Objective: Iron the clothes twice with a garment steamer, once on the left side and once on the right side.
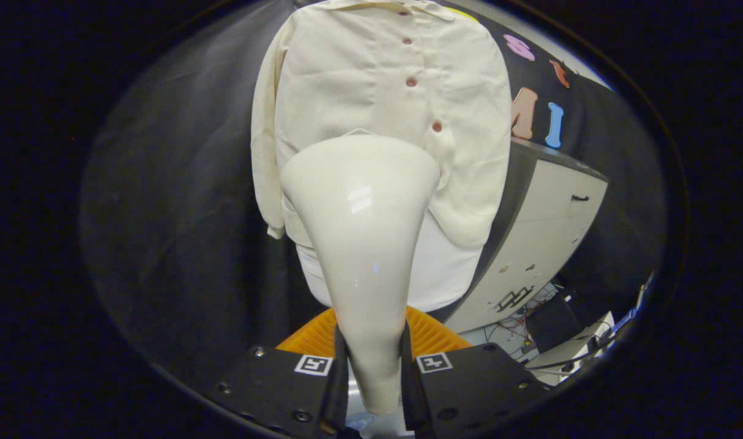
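Hanging against black cloth [182,201], shirt [359,79] at 12 o'clock; claw [373,372] clenching steamer [362,244], risking slipping or snagging buttons.

The floor [499,334] is pale and shows at the foot of a white cabinet [548,244]; tangled cables [517,326] lie on it just beside the cabinet; a dark box [551,326] stands next to them; an orange ribbed base [429,335] sits lower, behind the tool's fingers.

One shirt [371,91], one steamer [362,244], perhaps one cabinet [548,231]
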### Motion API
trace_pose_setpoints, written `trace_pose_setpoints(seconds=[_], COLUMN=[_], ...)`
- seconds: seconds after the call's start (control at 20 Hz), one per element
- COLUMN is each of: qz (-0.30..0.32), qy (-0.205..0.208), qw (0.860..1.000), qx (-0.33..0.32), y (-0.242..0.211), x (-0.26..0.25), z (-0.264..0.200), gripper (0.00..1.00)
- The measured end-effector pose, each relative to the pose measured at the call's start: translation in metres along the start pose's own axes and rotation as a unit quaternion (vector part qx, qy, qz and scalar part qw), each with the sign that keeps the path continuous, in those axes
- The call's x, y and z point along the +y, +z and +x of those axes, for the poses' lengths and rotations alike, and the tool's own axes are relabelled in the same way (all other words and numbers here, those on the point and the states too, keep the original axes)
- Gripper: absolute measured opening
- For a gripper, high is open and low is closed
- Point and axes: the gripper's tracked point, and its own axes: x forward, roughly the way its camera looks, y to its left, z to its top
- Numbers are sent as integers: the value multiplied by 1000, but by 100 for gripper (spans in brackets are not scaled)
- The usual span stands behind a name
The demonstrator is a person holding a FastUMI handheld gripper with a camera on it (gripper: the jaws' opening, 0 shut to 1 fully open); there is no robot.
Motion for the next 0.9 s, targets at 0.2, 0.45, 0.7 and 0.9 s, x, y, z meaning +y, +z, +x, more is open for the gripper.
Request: trace_pose_setpoints(seconds=[0.2, 0.45, 0.7, 0.9], qz=[6, 35, 42, 47], qy=[7, 2, -7, -31], qw=[999, 993, 990, 986], qx=[-47, -109, -136, -155], y=[64, 147, 208, 249], x=[-32, -73, -112, -145], z=[-47, -88, -93, -77], gripper=[36, 36, 35, 35])
